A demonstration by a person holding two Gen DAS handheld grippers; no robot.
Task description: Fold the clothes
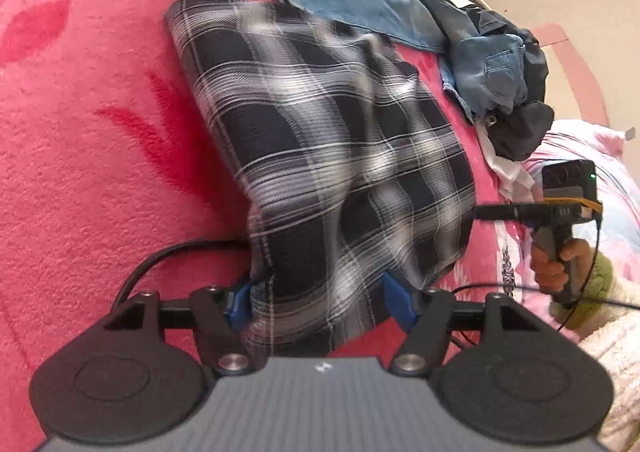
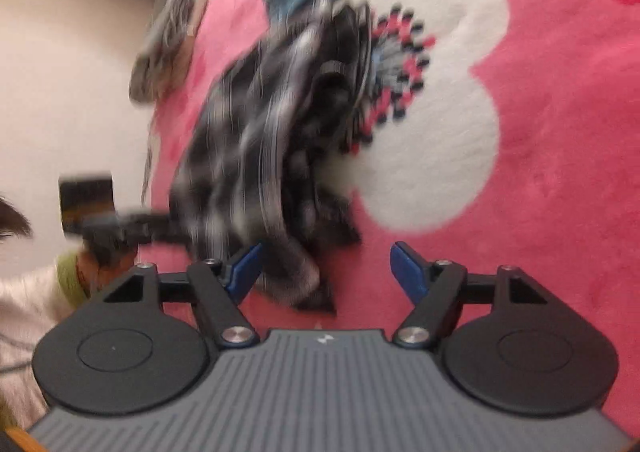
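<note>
Nearest the left wrist camera, the left gripper (image 1: 320, 296) is seen with its jaws spread; the near edge of the plaid shirt (image 1: 320, 140) lies between the blue pads (image 1: 394, 300) but is not pinched. In the right wrist view the right gripper (image 2: 326, 272) is likewise parted, a shirt corner drooping just beside one pad. A fold appears to have been laid and let go; the next move is judged to call for a fresh grasp on an edge so another fold can be made. The shirt rests on the pink blanket (image 1: 80, 132), its long axis running away from the left gripper toward the jeans (image 1: 352, 4) beyond.
</note>
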